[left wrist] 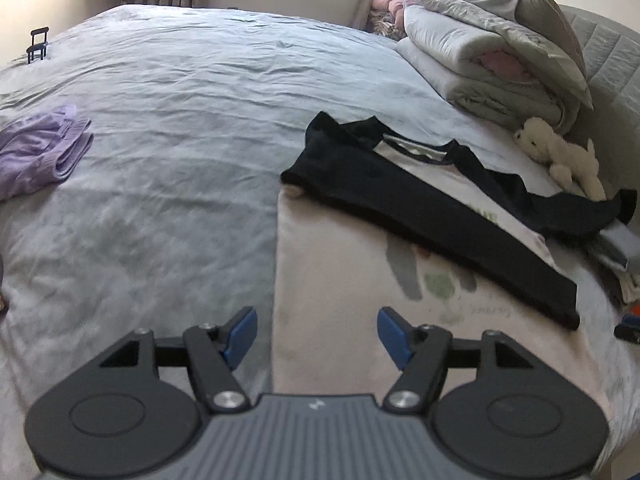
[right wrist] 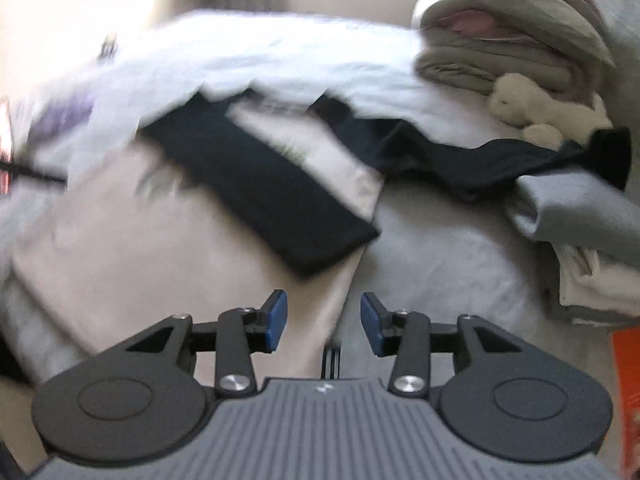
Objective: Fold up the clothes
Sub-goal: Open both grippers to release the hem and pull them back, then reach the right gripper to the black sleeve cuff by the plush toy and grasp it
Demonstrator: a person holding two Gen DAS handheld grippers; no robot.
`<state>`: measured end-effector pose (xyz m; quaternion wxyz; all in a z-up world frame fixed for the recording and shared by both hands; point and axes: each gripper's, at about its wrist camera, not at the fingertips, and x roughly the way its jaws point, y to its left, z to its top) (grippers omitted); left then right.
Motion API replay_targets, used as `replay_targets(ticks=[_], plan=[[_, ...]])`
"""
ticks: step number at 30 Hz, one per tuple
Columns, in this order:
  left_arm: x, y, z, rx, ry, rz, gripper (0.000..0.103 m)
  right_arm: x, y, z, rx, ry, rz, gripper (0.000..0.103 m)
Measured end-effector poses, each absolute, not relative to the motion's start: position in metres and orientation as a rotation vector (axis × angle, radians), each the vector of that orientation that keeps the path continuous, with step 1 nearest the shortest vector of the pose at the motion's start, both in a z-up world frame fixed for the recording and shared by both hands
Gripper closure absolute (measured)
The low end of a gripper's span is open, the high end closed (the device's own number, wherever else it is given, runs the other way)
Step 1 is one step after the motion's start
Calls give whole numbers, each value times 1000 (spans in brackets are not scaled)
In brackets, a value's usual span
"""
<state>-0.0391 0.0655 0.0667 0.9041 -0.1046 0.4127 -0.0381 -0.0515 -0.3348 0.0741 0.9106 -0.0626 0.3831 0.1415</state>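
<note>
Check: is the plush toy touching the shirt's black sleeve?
Cannot tell. In the left wrist view the plush toy borders the black sleeve, but neither view plainly shows contact or a gap.

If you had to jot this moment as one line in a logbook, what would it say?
left claw: open, empty | right claw: open, empty | shirt: flat on bed, black sleeve folded in | next: probably other sleeve

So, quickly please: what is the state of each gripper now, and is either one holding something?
Left gripper: open, holding nothing, above the shirt.
Right gripper: open, nothing between its fingers.
</note>
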Motion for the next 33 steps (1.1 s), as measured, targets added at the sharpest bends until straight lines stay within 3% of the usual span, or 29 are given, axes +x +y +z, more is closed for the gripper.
replay_targets(ticks=[14,33], plan=[[-7,54,78,-190,780,22,34,-16,-388,114,205,592,-5,51],[29,16,73,4,737,69,29,42,-393,97,135,564,-161,46]])
